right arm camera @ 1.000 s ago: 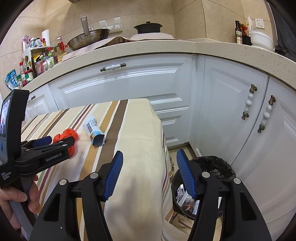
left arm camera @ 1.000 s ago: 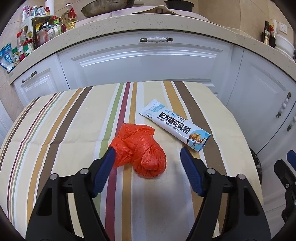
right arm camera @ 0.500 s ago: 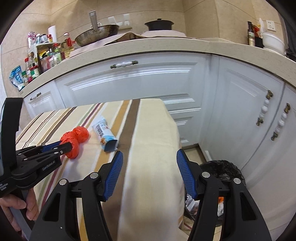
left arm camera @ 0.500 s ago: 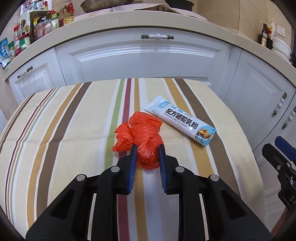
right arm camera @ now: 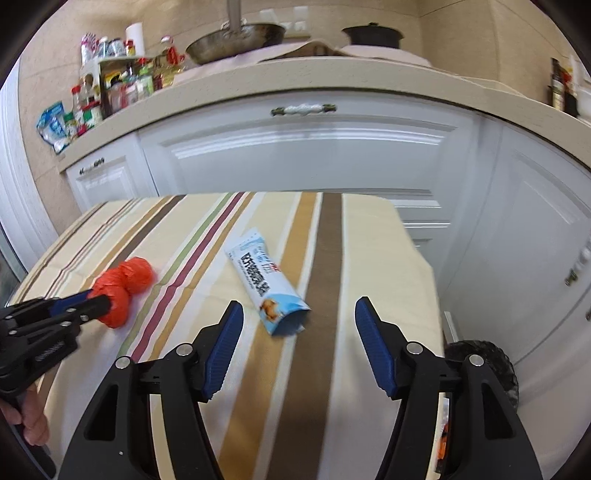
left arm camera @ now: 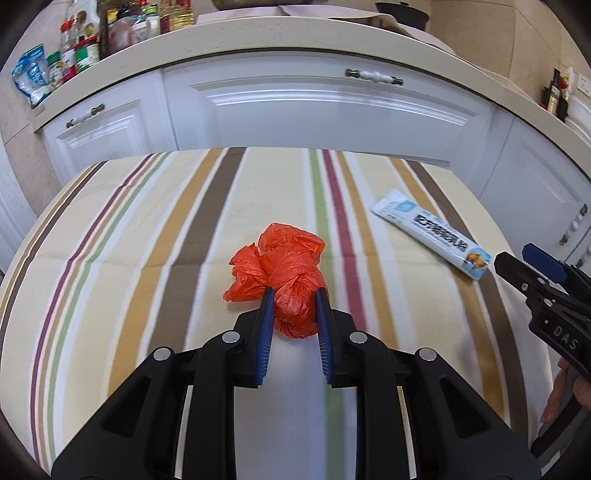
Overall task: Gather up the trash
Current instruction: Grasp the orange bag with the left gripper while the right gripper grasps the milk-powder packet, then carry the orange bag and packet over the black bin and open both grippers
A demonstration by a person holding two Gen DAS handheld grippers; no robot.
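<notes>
White panelled cabinets [right arm camera: 303,147] with ceramic-and-metal handles [right arm camera: 303,109] run beneath a speckled beige counter [right arm camera: 332,79]. Beige tiled wall [right arm camera: 454,22] behind. Counter carries spice jars and bottles [right arm camera: 122,81], a metal wok [right arm camera: 236,37], a dark lidded pot [right arm camera: 371,35]. Striped cloth [right arm camera: 332,236] covers the worktop. Lighting even.

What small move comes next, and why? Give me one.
Probably lift the left gripper with the orange plastic bag and carry it right, toward the black bin beside the table. Its jaws are already shut on the bag, which appears to rest on the striped tablecloth. The right gripper is open just short of the white sachet.
</notes>
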